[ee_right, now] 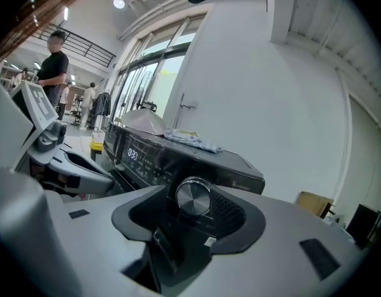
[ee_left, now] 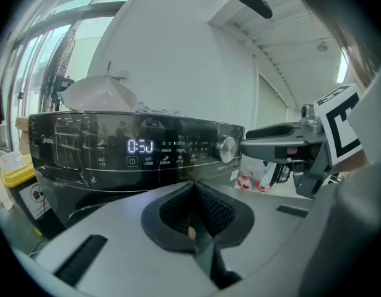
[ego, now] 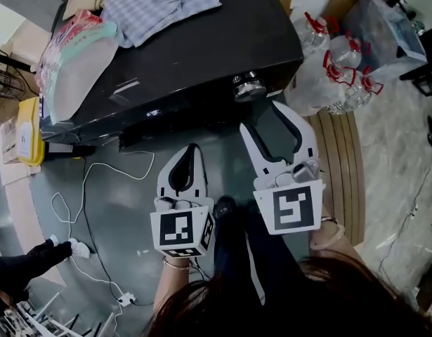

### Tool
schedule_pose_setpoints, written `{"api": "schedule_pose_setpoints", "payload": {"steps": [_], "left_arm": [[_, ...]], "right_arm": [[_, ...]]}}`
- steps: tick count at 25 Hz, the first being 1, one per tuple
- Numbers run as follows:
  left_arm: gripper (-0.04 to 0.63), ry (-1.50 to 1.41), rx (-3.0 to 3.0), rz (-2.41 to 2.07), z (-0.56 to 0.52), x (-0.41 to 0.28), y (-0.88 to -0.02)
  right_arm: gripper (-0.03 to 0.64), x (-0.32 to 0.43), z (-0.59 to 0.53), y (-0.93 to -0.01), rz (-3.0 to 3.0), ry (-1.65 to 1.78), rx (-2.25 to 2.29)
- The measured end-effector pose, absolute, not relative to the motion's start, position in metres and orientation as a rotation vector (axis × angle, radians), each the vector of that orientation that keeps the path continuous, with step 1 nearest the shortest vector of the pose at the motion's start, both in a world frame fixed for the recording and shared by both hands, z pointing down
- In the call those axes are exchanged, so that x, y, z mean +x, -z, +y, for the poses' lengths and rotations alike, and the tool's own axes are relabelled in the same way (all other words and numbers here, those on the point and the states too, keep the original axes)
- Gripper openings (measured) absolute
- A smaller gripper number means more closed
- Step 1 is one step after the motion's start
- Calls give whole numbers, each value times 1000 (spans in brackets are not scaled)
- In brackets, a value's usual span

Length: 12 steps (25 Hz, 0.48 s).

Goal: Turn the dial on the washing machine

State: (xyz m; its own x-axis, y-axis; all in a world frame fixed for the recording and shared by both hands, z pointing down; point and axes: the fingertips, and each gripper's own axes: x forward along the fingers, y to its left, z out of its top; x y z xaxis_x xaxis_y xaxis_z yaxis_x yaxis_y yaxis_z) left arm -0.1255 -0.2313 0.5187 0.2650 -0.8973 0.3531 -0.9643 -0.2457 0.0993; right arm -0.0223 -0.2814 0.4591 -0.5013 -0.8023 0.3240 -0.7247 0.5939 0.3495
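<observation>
The black washing machine point(ego: 201, 48) stands ahead of me, with its silver dial point(ego: 248, 86) at the right end of the front panel. My right gripper point(ego: 261, 116) is open just in front of the dial. In the right gripper view the dial point(ee_right: 193, 197) sits between the spread jaws, with gaps on both sides. My left gripper point(ego: 192, 148) is shut and empty, held lower and to the left, away from the panel. In the left gripper view the lit display point(ee_left: 140, 145) and the dial point(ee_left: 226, 148) show beyond the closed jaws.
Folded checked clothes point(ego: 159, 2) and a pink bag point(ego: 75, 55) lie on the machine's top. A bag of plastic bottles point(ego: 335, 69) stands to its right and a yellow bin point(ego: 29, 132) to its left. White cable point(ego: 89, 188) trails over the floor. A person point(ee_right: 54, 67) stands far off.
</observation>
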Motion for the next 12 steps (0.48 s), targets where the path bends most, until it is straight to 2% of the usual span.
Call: {"api": "schedule_pose_setpoints", "payload": {"steps": [6, 12], "left_arm": [[14, -319, 2248, -1705, -238, -126, -526], [14, -313, 2245, -1703, -245, -131, -531]], "right_arm": [[268, -22, -299, -474, -2328, 203, 1251], [287, -25, -313, -486, -2276, 224, 1261]]}}
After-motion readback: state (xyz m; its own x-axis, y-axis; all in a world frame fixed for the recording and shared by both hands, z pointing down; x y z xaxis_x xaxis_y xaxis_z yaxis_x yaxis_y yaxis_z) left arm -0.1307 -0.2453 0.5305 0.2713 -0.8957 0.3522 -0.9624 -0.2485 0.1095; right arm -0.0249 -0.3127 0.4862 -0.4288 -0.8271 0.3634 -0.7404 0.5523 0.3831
